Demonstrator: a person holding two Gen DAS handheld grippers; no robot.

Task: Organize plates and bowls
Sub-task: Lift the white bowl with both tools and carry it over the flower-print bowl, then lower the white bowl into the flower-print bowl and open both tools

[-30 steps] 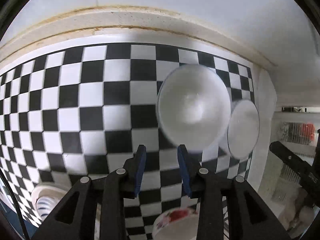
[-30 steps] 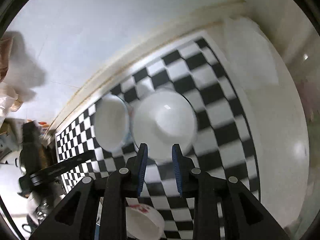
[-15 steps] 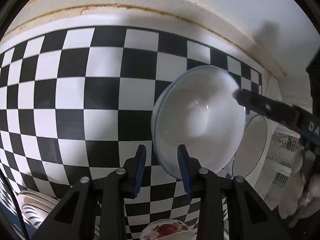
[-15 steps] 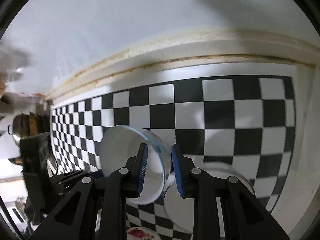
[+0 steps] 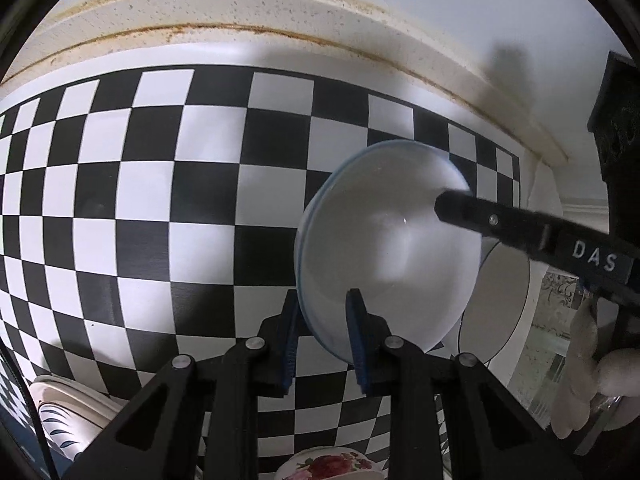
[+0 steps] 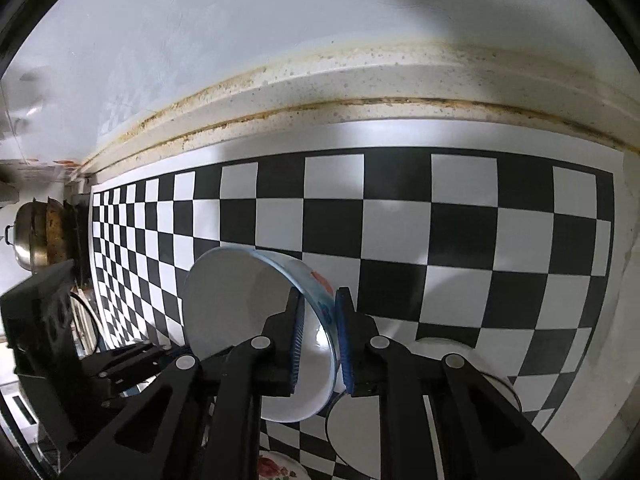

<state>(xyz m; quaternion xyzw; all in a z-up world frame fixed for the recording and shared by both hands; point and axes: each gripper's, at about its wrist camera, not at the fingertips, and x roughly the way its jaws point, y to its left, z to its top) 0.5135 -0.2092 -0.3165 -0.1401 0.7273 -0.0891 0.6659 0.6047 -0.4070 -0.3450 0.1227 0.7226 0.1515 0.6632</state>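
A white bowl [image 5: 384, 248] with a thin blue rim stands tilted over the checkered mat [image 5: 120, 200]. My left gripper [image 5: 322, 320] straddles its near rim, one pad outside and one inside; its jaws are closing and the pads press the wall. From the right, one of my right gripper's fingers [image 5: 472, 216] reaches over the far rim. In the right wrist view the same bowl [image 6: 232, 304] shows a red and blue pattern outside. My right gripper [image 6: 320, 328] is closing on that rim, pads against it. The left gripper's black fingers [image 6: 132, 356] lie at the lower left.
A dark-rimmed white bowl [image 5: 496, 300] [image 6: 360, 436] sits just beside the held one. A flowered bowl [image 5: 332, 466] lies at the bottom edge, a blue-patterned plate [image 5: 60, 408] at the lower left. A stained ledge [image 6: 360, 92] and wall run behind. A metal pot [image 6: 28, 240] stands far left.
My right gripper swung in and down onto the bowl's rim. Both pairs of jaws narrowed around the rim. The left gripper stayed at the bowl.
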